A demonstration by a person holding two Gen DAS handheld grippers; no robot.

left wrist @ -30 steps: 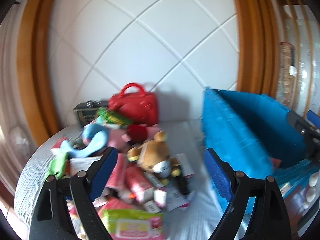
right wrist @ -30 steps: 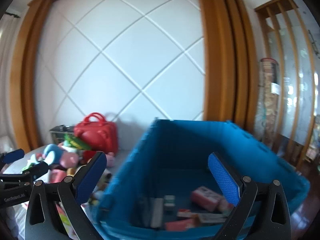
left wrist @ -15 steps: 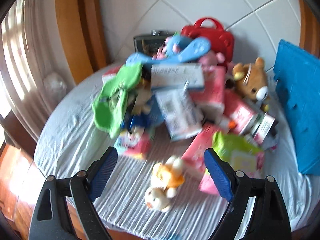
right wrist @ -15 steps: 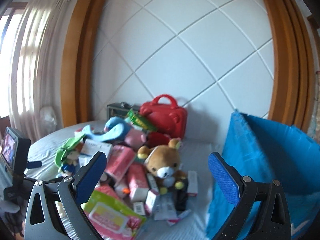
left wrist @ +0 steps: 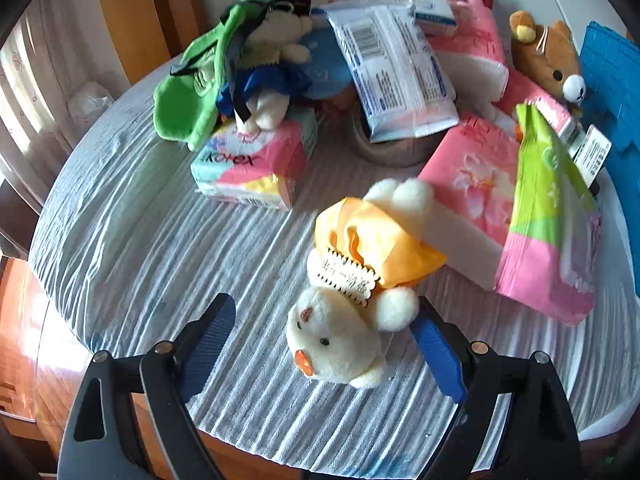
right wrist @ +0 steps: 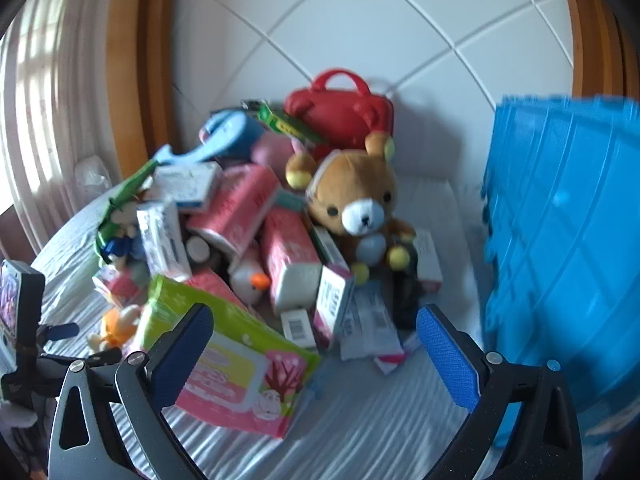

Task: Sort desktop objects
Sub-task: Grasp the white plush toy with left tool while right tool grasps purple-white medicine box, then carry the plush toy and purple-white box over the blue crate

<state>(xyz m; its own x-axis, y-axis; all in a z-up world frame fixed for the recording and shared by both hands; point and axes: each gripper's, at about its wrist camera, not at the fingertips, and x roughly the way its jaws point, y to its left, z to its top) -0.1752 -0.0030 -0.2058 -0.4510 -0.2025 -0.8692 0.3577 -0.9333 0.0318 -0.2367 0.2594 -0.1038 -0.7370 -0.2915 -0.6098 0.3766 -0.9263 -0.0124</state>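
A small white plush in an orange outfit (left wrist: 360,284) lies on the striped tablecloth, its head between my left gripper's (left wrist: 320,344) open jaws. It also shows in the right wrist view (right wrist: 114,326), beside the left gripper's body (right wrist: 24,344). My right gripper (right wrist: 312,352) is open and empty above a green and pink wipes pack (right wrist: 236,372). The pile holds a brown teddy bear (right wrist: 356,204), pink tissue packs (left wrist: 472,184) and a green plush (left wrist: 188,92). A blue bin (right wrist: 568,252) stands at the right.
A red handbag (right wrist: 340,108) and a blue whale plush (right wrist: 224,136) sit at the back by the white quilted wall. A Kotex box (left wrist: 256,164) and a metal bowl (left wrist: 392,152) lie in the pile. The round table's edge (left wrist: 120,344) runs near the left gripper.
My left gripper has dropped down and forward onto the small white plush. My right gripper has swung left from over the blue bin to face the pile.
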